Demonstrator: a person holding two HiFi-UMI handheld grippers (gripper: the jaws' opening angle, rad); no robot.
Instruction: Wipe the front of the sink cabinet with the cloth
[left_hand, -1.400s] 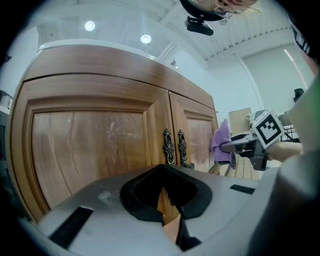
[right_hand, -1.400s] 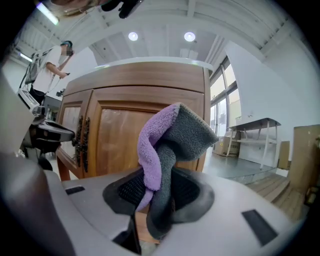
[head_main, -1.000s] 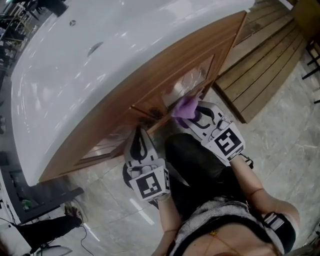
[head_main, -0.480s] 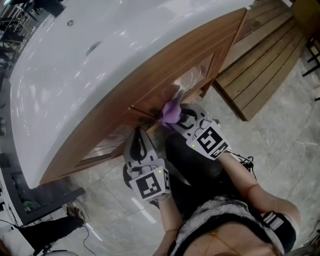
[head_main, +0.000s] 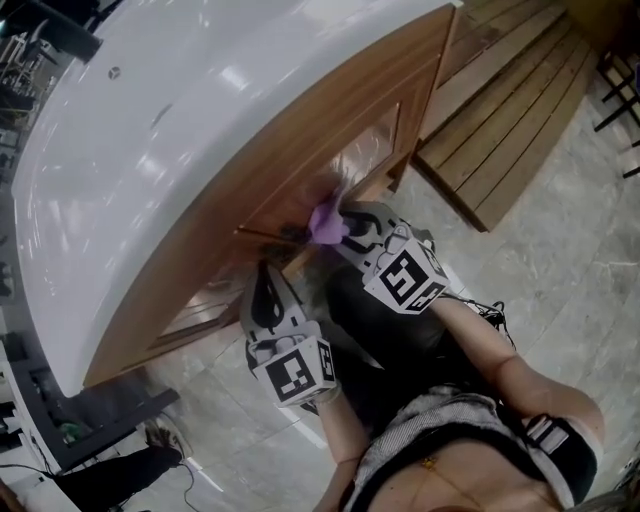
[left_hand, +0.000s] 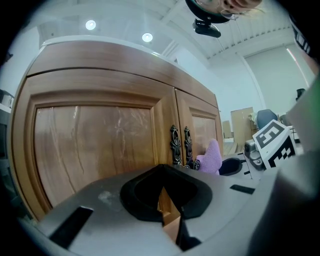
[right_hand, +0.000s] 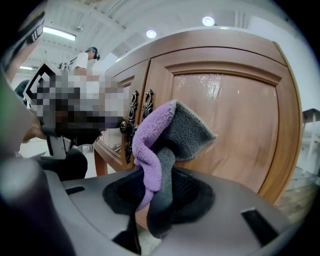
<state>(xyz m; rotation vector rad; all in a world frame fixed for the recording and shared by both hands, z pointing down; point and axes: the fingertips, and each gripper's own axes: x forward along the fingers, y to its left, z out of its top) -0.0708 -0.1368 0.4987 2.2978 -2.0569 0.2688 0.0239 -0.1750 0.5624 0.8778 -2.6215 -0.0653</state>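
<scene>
The left gripper (left_hand: 169, 220) hangs idle low before the left door (left_hand: 92, 145), jaws drawn together with nothing between them. Risk here is slight: a knock on the panel if it pushes forward. The right gripper (right_hand: 152, 200) is clamped on the cloth (right_hand: 162, 132), purple on one face and grey on the other, held by a narrow bunched fold with the loose end standing up past the jaws. The cloth sits at the front of the sink cabinet (head_main: 300, 150), beside the meeting edges of the two doors; no view settles whether it actually presses on the wood. Principal hazard: the ornate metal handles (right_hand: 136, 116) stand just beside the cloth, and a sideways stroke could snag the pile and drag the fold out of the grip. Second hazard: so little cloth leads the jaws that firm pressure may bring hard plastic onto the glossy right door (right_hand: 227, 112) and mark it. The white basin (head_main: 140, 140) above is not involved.
</scene>
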